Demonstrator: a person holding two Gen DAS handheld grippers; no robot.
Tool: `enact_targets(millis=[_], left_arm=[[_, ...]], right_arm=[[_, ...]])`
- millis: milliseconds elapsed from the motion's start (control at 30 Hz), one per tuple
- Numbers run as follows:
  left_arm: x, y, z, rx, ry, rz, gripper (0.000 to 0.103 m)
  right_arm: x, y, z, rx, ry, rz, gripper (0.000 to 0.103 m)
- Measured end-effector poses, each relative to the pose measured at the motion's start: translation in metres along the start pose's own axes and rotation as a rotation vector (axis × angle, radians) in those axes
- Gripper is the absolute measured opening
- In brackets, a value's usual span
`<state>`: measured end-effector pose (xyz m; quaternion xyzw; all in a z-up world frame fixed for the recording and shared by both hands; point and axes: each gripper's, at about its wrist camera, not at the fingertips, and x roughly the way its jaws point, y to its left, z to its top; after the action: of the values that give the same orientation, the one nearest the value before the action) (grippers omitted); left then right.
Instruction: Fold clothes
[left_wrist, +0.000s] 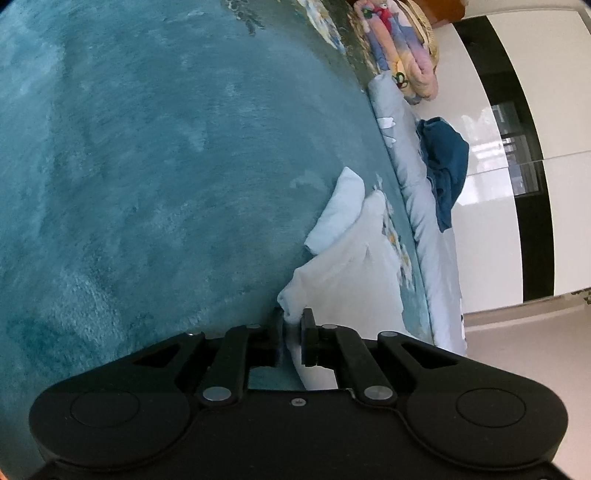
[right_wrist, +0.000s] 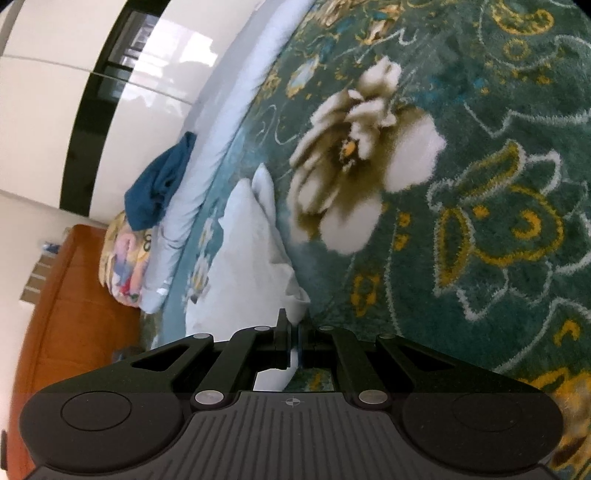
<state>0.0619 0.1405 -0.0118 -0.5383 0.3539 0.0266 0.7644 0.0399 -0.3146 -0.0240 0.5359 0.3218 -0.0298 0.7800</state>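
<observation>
left black two-finger gripper (left_wrist: 292, 323) and right black two-finger gripper (right_wrist: 294, 326) each pinching an edge of the pale white-blue cloth garment (left_wrist: 354, 266) over the teal plush blanket (left_wrist: 147, 166). thin bites: could slip, spoiling the fold.

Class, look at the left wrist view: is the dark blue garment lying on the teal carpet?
No, the dark blue garment lies on the pale blue bedding beside the teal carpet, not on it.

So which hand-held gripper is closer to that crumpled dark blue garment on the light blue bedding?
Can't tell. The left hand-held gripper and the right hand-held gripper are each shut on the white garment, both well short of the dark blue garment, which lies beyond it.
</observation>
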Motion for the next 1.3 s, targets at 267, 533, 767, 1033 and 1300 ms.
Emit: enact_targets(millis=[267, 533, 767, 1033, 1300], left_arm=[[-0.011, -0.005, -0.004, 0.044, 0.008, -0.072, 0.056], [-0.026, -0.018, -0.014, 0.111, -0.015, -0.106, 0.093], [-0.035, -0.017, -0.018, 0.172, -0.02, -0.097, 0.101], [-0.042, -0.02, -0.021, 0.29, -0.048, -0.086, 0.101], [-0.043, -0.03, -0.028, 0.465, -0.068, -0.089, 0.101]], right_arm=[[-0.014, 0.006, -0.001, -0.045, 0.002, 0.007, 0.015], [-0.036, 0.011, -0.002, -0.069, -0.024, 0.032, 0.04], [-0.051, 0.02, -0.004, -0.11, -0.033, 0.061, 0.058], [-0.064, 0.038, -0.015, -0.238, -0.05, 0.063, 0.085], [-0.068, 0.053, -0.034, -0.411, -0.069, 0.057, 0.103]])
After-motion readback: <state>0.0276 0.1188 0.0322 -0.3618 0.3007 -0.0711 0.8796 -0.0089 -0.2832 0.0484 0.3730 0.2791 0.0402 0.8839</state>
